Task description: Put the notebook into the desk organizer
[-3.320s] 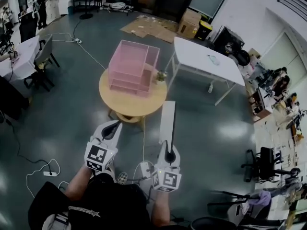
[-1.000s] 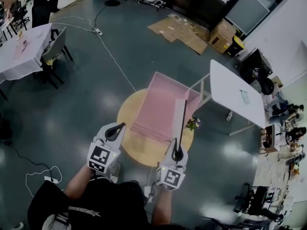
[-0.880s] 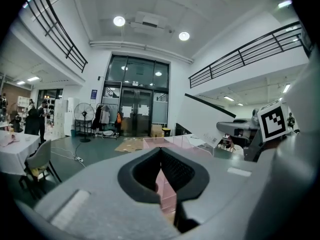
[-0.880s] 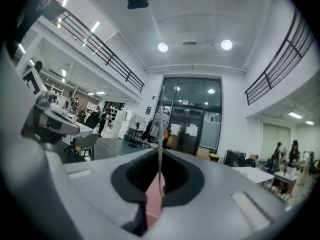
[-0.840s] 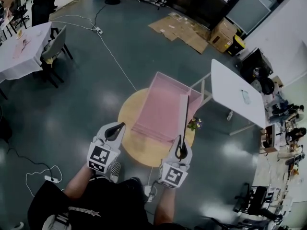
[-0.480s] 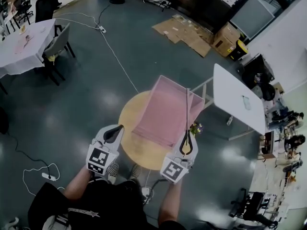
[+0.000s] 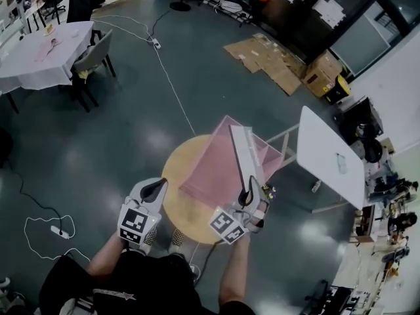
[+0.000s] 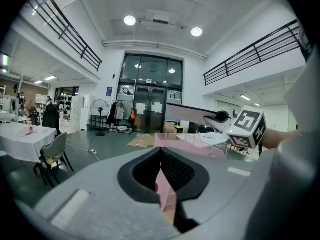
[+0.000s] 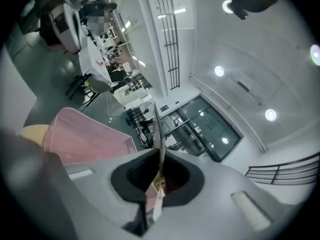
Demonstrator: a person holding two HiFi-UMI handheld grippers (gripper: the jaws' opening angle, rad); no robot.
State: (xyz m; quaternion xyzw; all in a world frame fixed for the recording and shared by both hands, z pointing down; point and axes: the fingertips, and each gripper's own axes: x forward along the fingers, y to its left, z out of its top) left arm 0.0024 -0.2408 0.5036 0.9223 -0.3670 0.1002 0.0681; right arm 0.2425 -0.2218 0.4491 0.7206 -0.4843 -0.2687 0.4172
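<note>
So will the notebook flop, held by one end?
Probably stiff: the notebook juts straight from the right gripper with no visible sag. Likely light, since a thin edge pinch carries it. It may pivot in that pinch.

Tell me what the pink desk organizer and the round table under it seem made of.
The desk organizer: see-through pink walls, so metal mesh or tinted plastic, can't tell which. The round table: matte pale tan top, likely wood or laminate.
</note>
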